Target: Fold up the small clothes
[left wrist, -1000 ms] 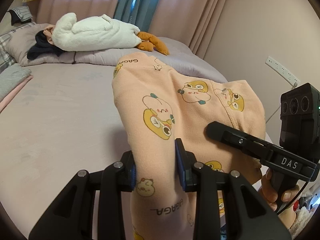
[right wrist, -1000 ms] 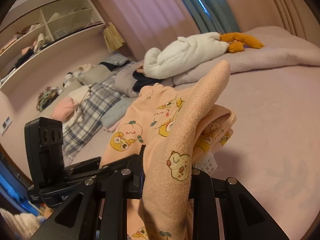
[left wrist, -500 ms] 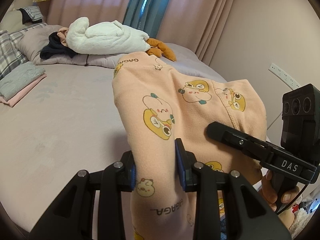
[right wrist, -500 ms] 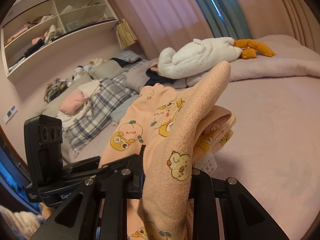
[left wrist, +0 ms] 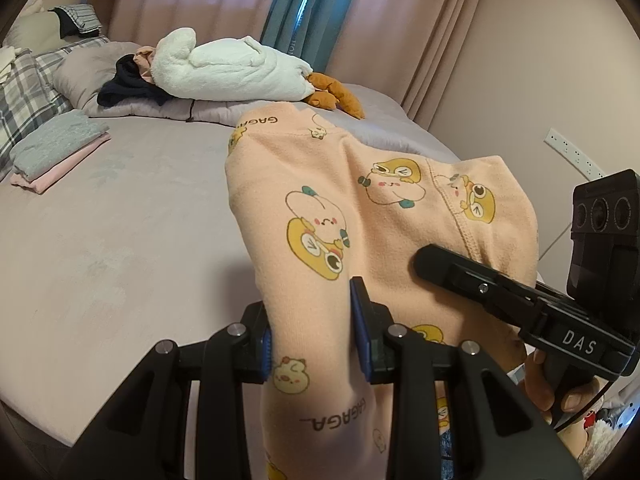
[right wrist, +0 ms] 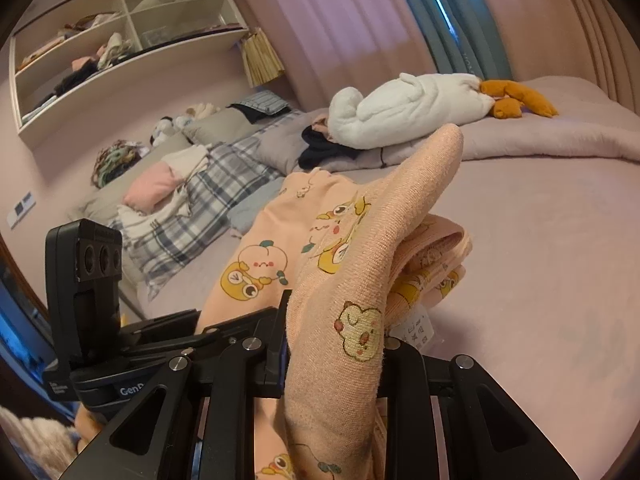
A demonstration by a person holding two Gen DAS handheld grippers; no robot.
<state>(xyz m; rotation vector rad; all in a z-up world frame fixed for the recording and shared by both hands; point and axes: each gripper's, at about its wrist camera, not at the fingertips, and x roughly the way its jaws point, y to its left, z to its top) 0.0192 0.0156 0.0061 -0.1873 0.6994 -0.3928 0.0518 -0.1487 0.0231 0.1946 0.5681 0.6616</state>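
A small peach garment (left wrist: 360,216) with yellow cartoon prints is held up above the bed between both grippers. My left gripper (left wrist: 314,340) is shut on one part of it, the cloth bulging up past the jaws. My right gripper (right wrist: 334,344) is shut on another bunched part of the garment (right wrist: 360,272), whose white care label hangs at the right. The right gripper also shows at the right of the left wrist view (left wrist: 500,292), and the left gripper shows at the left of the right wrist view (right wrist: 132,344).
The lilac bed (left wrist: 100,240) spreads below. A white plush goose (left wrist: 232,68) lies on a quilt at the far side. A folded grey and pink stack (left wrist: 56,144) sits at the left. A plaid blanket (right wrist: 188,216) and wall shelves (right wrist: 120,40) lie beyond.
Both wrist views have swung a little, so the bed's left side, the folded stack and the shelves show more. The grip on the garment is unchanged.
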